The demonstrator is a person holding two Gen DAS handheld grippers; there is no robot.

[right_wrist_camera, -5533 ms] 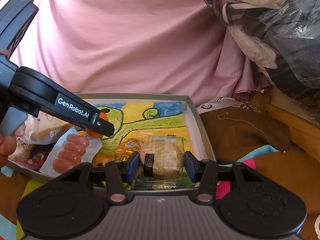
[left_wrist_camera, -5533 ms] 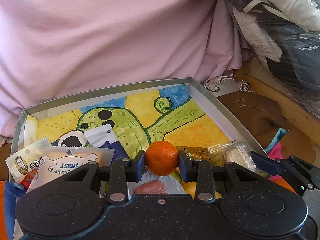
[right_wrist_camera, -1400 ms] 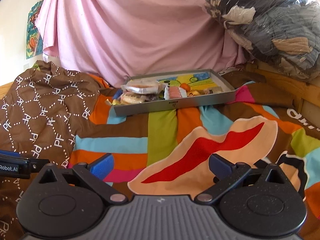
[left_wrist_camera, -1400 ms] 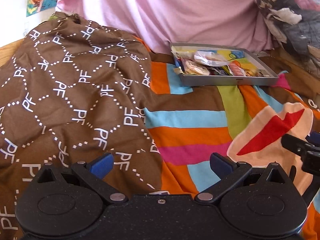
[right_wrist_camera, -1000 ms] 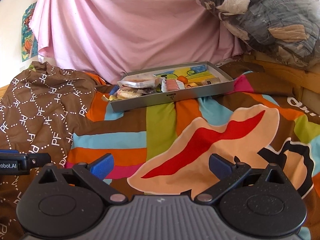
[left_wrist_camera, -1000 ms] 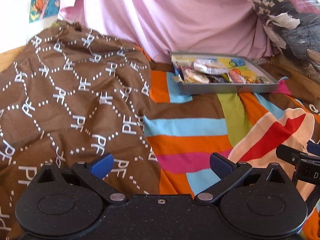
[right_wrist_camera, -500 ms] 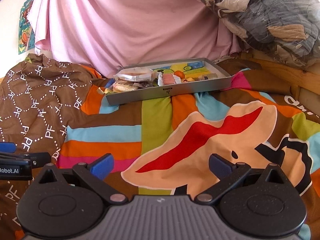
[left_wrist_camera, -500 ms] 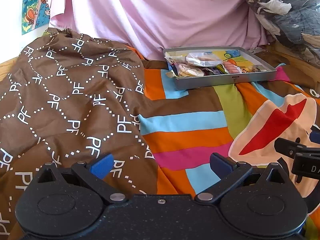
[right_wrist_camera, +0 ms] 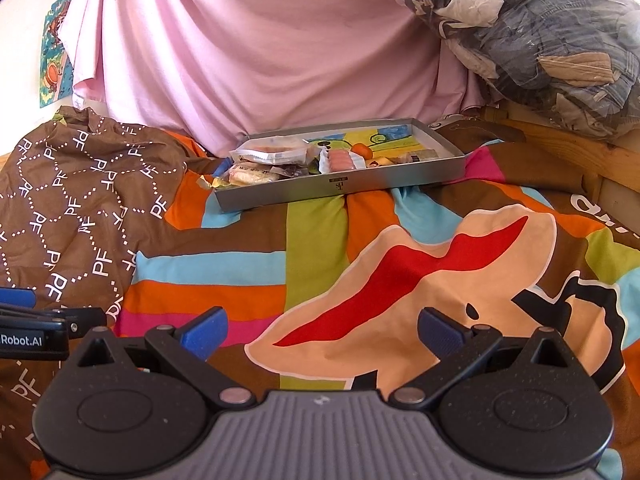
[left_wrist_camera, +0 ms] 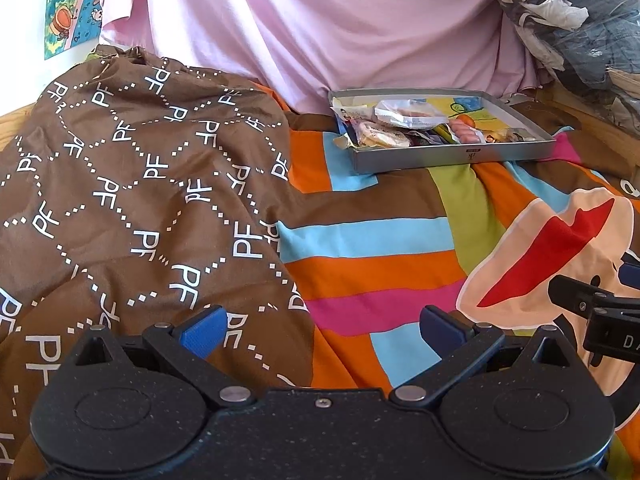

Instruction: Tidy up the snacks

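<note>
Snacks [right_wrist_camera: 280, 160] sit in the grey tray [right_wrist_camera: 340, 188], at upper centre of the right wrist view and upper right of the left one, well apart from both tools. Left to right in the tray: clear bread packets [right_wrist_camera: 266, 150], a sausage pack [right_wrist_camera: 340, 160], an orange [right_wrist_camera: 362, 149], then small wrapped pieces I can't make out at this range. Nothing loose shows on the blanket [right_wrist_camera: 320, 260], so the sorting looks finished or close to it.

The left gripper [left_wrist_camera: 322, 330] hangs spread wide and empty low in its frame; the right gripper [right_wrist_camera: 320, 330] is likewise wide and holds nothing.

One risk is the tray itself: it rests on soft, rumpled bedding, so a nudge or a pull on the blanket could tip it and spill the packets piled at its left end.

At frame left lies a brown quilt [left_wrist_camera: 120, 200], behind is a pink sheet [right_wrist_camera: 260, 60], and at upper right a clothes bag [right_wrist_camera: 540, 32]. Nothing stands between grippers and tray.
</note>
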